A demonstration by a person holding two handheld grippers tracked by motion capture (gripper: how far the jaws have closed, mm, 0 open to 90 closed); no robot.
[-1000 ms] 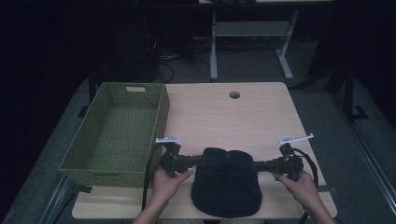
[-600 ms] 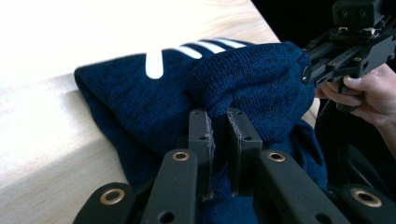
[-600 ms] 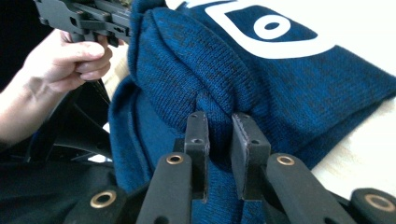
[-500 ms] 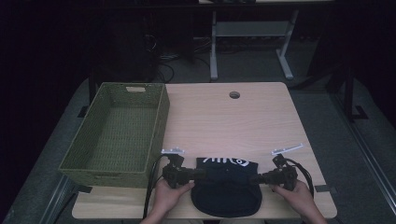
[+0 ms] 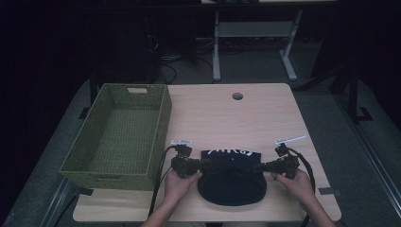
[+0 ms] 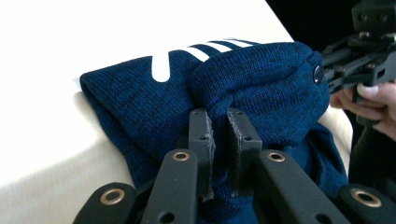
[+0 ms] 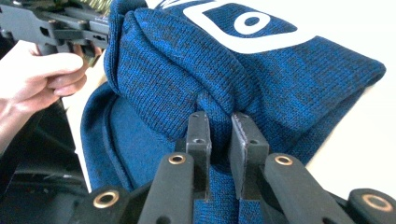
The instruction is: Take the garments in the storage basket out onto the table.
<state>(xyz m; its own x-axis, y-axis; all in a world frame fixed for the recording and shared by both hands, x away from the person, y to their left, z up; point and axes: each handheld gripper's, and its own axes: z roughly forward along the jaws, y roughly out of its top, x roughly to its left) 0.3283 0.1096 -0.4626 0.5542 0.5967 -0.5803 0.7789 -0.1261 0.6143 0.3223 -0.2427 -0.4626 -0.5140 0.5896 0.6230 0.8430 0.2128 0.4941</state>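
Two claws, left claw (image 5: 204, 165) and right claw (image 5: 263, 167), each pinch a side of the blue knit hat (image 5: 231, 177), low centre on the bench (image 5: 246, 118); folding looks underway, next laying it flat.

A dim lab or workroom: a light wooden table (image 5: 265, 118) with a cable hole (image 5: 237, 96), a metal desk frame (image 5: 250, 42) at twelve o'clock, loose cables (image 5: 170, 61) at eleven.

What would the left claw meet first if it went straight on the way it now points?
The blue knit hat that the left claw already pinches; beyond its fold, roughly in line, waits the right claw, though depth is hard to judge.
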